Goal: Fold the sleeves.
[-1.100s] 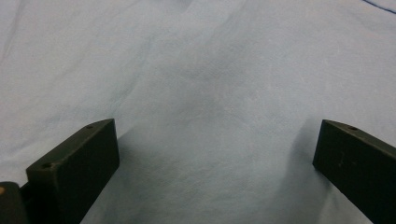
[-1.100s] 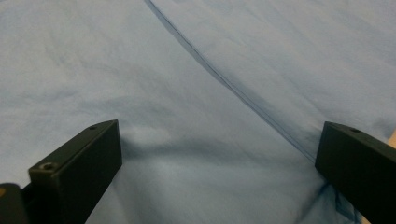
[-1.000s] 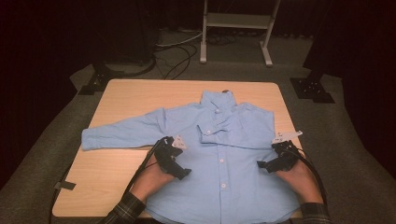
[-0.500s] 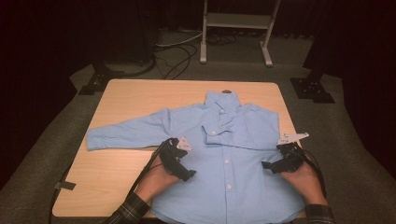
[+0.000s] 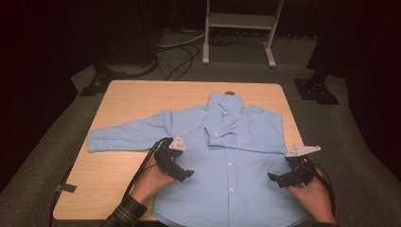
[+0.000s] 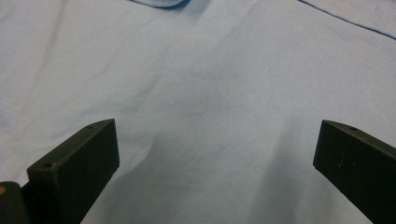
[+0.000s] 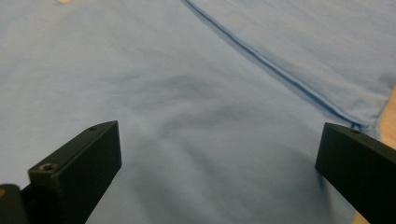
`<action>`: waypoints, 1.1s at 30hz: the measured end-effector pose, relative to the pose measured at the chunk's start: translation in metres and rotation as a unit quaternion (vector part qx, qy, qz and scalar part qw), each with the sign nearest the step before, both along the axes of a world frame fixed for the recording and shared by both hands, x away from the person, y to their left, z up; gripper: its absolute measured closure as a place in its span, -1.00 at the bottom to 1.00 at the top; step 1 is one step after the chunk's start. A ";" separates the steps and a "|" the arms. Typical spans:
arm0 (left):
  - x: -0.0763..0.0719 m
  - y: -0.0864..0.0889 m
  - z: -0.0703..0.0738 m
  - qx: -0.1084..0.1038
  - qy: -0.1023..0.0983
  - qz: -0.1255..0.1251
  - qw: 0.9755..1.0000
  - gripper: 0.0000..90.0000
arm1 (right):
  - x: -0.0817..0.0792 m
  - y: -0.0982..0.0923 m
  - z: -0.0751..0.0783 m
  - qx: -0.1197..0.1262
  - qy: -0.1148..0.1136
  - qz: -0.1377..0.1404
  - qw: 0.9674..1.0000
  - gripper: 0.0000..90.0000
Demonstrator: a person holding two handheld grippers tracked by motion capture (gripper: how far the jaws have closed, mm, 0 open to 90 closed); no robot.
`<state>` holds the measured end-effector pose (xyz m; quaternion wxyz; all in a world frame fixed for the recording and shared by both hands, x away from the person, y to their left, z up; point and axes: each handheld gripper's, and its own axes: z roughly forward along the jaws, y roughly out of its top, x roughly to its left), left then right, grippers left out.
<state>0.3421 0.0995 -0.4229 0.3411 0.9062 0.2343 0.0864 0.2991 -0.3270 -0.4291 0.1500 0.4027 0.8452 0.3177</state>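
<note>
A light blue button-up shirt (image 5: 231, 156) lies front-up on the wooden table (image 5: 137, 97), collar at the far side. One sleeve stretches out to the left; the other is folded across the chest. My left gripper (image 5: 182, 174) hovers over the shirt's left side, jaws wide open, with bare blue cloth (image 6: 215, 107) between them. My right gripper (image 5: 280, 179) is over the shirt's right side, also open, above smooth fabric and a dark seam (image 7: 271, 65). Neither holds anything.
The table's right edge (image 5: 295, 127) runs close beside the shirt. On the dark floor beyond stand a white metal frame (image 5: 239, 28), cables (image 5: 175, 52) and black stand feet (image 5: 316, 90). Bare wood lies left of the shirt.
Both hands have drawn back toward the near edge of the table, and the shirt has slid toward me with them. The outstretched sleeve has shifted right.
</note>
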 end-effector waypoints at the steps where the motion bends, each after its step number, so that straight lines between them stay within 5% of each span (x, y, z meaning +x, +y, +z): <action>1: 0.000 0.002 0.001 0.000 -0.001 0.001 1.000 -1.00 | -0.005 0.002 0.000 0.007 -0.001 -0.001 1.000 -1.00; 8: 0.002 0.021 0.007 -0.015 -0.009 0.014 1.000 -1.00 | -0.024 0.027 -0.003 0.023 -0.011 0.015 1.000 -1.00; 17: 0.008 0.063 0.019 -0.021 -0.027 0.041 0.999 -1.00 | -0.018 0.053 -0.014 0.021 -0.018 0.024 0.999 -1.00; 27: 0.013 0.113 0.032 -0.039 -0.050 0.084 0.994 -1.00 | -0.017 0.053 -0.018 0.017 -0.017 0.023 0.999 -1.00; 33: 0.016 0.130 0.031 -0.027 -0.056 0.106 0.992 -1.00 | -0.018 0.052 -0.018 0.021 -0.021 0.023 0.999 -1.00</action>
